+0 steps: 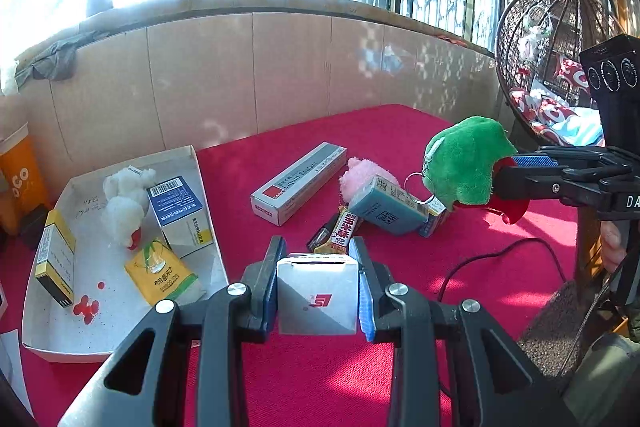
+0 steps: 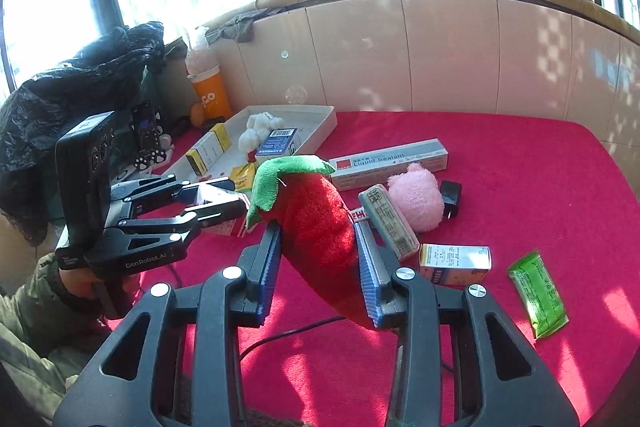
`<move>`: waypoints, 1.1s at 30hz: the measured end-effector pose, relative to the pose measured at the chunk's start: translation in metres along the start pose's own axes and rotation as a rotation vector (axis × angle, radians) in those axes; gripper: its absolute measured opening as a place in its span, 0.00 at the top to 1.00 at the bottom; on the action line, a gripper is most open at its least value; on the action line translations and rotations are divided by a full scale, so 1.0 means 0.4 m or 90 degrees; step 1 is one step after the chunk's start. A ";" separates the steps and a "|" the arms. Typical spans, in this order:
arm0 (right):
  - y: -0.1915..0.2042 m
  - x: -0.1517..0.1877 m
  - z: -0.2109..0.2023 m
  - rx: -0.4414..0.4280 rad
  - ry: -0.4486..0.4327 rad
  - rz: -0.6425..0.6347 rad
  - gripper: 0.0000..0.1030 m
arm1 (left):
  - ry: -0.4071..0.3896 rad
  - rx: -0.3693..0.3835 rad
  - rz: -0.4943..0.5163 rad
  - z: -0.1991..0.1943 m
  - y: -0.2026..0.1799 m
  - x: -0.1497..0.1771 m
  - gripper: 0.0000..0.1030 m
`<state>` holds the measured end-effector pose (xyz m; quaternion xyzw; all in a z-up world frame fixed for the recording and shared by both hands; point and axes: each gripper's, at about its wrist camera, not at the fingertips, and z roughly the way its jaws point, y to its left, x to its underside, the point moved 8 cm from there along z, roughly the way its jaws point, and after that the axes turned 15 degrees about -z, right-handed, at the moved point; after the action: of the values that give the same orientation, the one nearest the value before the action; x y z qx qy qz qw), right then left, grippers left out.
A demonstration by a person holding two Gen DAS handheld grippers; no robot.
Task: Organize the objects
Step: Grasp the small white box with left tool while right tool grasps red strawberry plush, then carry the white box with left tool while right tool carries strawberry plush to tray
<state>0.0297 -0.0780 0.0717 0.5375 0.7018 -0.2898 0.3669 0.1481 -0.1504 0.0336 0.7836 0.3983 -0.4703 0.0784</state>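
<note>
My left gripper is shut on a small white and grey box with a red logo, held above the red cloth. It shows from the side in the right wrist view, left gripper. My right gripper is shut on a red plush chili pepper with a green top, lifted off the cloth. In the left wrist view that pepper hangs at the right. A white tray at the left holds a white plush toy, a blue and white box and yellow packs.
On the cloth lie a long sealant box, a pink plush, a teal box, a snack bar, a small carton, a green packet, a black charger and a cable. A hanging wicker chair stands right.
</note>
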 end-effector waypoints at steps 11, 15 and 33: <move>0.036 -0.087 0.035 -0.020 -0.010 -0.001 0.66 | -0.033 -0.008 -0.048 -0.037 0.066 -0.021 0.69; 0.061 -0.123 0.051 -0.032 -0.014 -0.008 0.66 | -0.049 -0.017 -0.065 -0.056 0.098 -0.032 0.69; 0.158 -0.227 0.203 -0.091 0.024 -0.039 0.66 | -0.101 -0.077 -0.133 -0.103 0.276 -0.096 0.69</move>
<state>0.1214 -0.1763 0.1003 0.4939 0.7432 -0.2402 0.3821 0.2438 -0.2251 0.0587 0.6923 0.4975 -0.5116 0.1074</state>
